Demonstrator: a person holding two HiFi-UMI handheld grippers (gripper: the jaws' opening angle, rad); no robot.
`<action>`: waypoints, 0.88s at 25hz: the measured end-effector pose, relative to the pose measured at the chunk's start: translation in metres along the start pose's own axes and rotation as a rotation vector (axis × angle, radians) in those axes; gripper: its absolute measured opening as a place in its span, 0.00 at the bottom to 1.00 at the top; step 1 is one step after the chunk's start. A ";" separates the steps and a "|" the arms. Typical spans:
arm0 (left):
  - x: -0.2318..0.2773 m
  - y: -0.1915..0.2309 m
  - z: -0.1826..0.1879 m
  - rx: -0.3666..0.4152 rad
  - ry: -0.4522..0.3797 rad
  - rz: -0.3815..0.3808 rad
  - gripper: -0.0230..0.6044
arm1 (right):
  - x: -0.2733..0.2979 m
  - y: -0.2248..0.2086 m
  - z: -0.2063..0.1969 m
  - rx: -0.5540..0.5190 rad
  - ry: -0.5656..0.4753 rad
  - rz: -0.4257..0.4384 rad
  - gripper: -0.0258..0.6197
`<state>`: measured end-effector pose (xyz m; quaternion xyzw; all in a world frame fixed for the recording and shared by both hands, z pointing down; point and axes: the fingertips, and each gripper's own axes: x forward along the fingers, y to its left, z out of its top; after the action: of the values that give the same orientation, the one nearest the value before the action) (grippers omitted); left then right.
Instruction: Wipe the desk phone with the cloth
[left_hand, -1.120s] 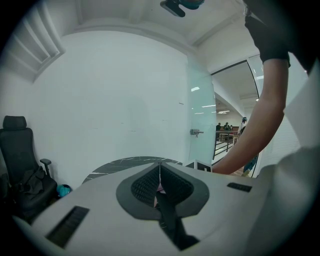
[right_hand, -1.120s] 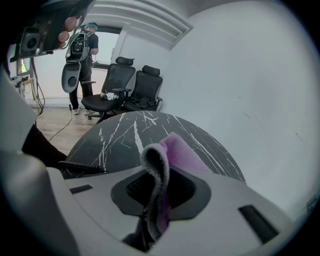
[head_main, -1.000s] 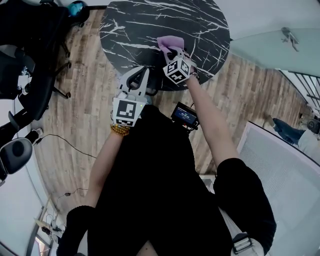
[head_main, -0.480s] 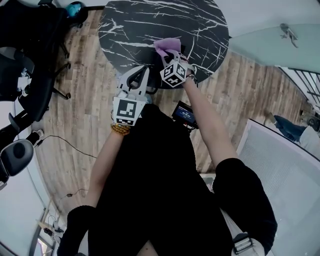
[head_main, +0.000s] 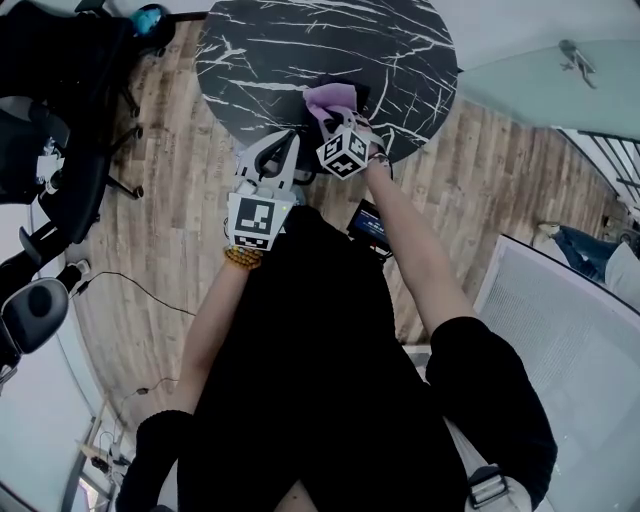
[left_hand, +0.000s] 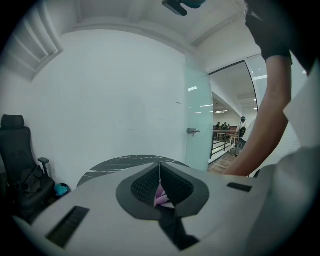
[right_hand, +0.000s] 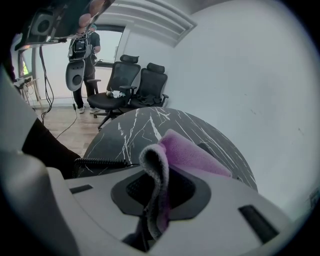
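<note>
On your left, black office chairs (head_main: 50, 130) stood on the wooden floor (head_main: 170, 200), apart from the round surface (head_main: 260, 50) of black stone with white veins. Your left gripper (left_hand: 160, 170) hung at the near edge of this surface. Its jaws were together and held nothing; a bit of pink showed only through the slot under the tips.

More to the right, your right gripper (right_hand: 157, 187) had its jaws clamped on the cloth (right_hand: 195, 155), which was pink with a grey border. The long axis of the cloth ran from the jaws forward, toward the middle of the surface, and its free end lay over the desk phone (right_hand: 206, 148). The phone was black and mostly covered, so I cannot tell which way it pointed. Only a dark edge of it showed. Its coiled cord (right_hand: 100, 162) lay along the near side of the surface, running left to right.

On the right stood a frosted glass door (left_hand: 197, 120) in a plain white wall (left_hand: 115, 100), and a railing (left_hand: 222, 140) was behind it.
</note>
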<state>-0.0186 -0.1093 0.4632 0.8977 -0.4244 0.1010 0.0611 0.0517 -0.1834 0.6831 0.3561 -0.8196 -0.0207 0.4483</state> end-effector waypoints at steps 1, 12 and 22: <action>0.000 -0.001 0.000 0.001 0.001 -0.002 0.07 | 0.000 0.002 -0.001 0.002 0.001 0.006 0.14; -0.003 -0.006 -0.002 0.009 0.005 -0.009 0.07 | -0.003 0.021 -0.007 0.003 0.005 0.037 0.14; -0.002 -0.012 -0.004 0.015 0.010 -0.023 0.07 | -0.007 0.047 -0.014 -0.003 0.014 0.098 0.14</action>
<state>-0.0107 -0.0992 0.4665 0.9024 -0.4131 0.1083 0.0576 0.0385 -0.1401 0.7027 0.3152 -0.8328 0.0027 0.4550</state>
